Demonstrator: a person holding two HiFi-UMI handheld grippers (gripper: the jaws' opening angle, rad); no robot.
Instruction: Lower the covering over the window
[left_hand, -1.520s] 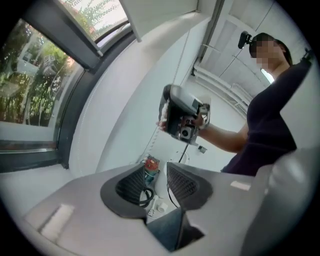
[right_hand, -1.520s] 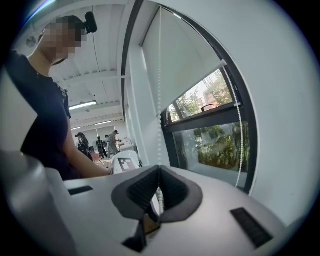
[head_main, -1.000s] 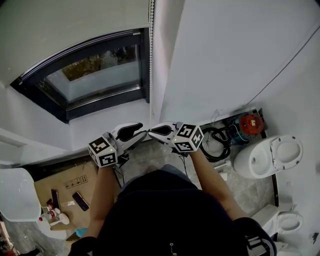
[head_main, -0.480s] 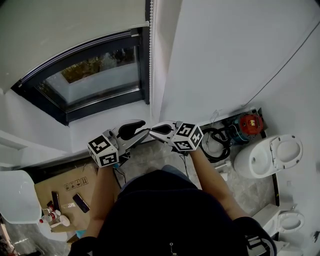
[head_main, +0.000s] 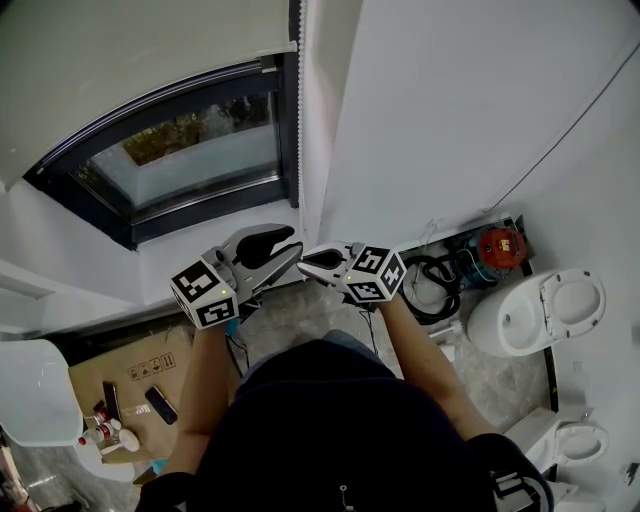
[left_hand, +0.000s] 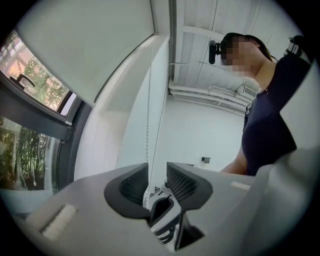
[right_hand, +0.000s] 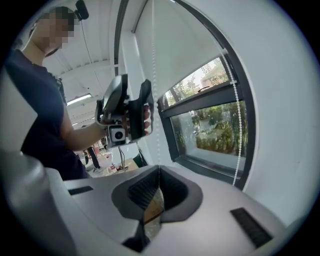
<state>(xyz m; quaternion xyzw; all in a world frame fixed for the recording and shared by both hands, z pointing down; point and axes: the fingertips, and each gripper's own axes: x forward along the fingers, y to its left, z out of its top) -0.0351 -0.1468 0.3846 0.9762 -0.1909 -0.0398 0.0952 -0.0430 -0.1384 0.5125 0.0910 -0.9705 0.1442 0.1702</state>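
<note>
The head view looks steeply down from above the person, onto the left gripper (head_main: 288, 245), right gripper (head_main: 303, 262) and window (head_main: 190, 150). Each gripper view sits close behind its own jaws: the left faces along the wall, the right faces the left gripper. All three share the window and cord (head_main: 300, 100).

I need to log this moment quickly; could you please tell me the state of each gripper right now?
Left gripper: open, bead chain running between its jaws, ungripped.
Right gripper: closed on the bead chain.
</note>
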